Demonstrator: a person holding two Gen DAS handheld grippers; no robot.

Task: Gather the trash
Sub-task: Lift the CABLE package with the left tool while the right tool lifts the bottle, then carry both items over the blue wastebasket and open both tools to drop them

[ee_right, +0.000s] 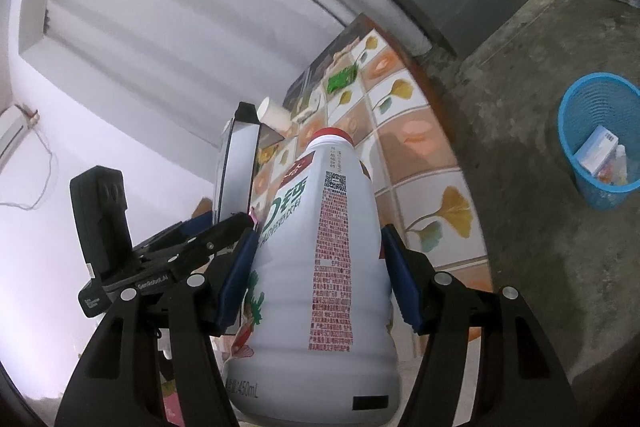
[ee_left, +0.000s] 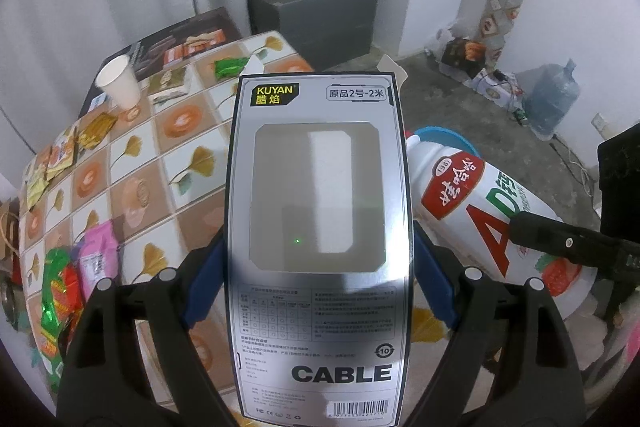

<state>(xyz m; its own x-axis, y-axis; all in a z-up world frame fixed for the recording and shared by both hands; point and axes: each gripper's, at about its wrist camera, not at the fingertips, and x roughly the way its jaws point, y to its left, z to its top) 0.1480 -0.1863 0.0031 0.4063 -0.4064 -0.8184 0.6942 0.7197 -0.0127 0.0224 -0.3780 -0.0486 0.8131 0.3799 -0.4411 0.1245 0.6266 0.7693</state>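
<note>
Grey concrete floor (ee_right: pixel 520 147) is seen past the surface (ee_left: pixel 168 155) edge, with open room between that edge and the blue mesh bin (ee_right: pixel 600 143), which is parked well apart on the floor. Inside the bin, a small box and some wrappers are spotted.

The cable box (ee_left: pixel 318 227) is pinched by the left gripper (ee_left: pixel 318 291), blue fingers (ee_left: pixel 202 287) pressed on its two long sides, long axis pointing away from the camera, window side up. The white drink bottle (ee_right: pixel 320 247) is clamped by the right gripper (ee_right: pixel 316 279), red cap pointing forward along the fingers. Both are held up over the surface, just beside each other.

Wrappers are scattered along the far left edge, and a paper cup (ee_left: pixel 118 83) is standing near the back corner.
</note>
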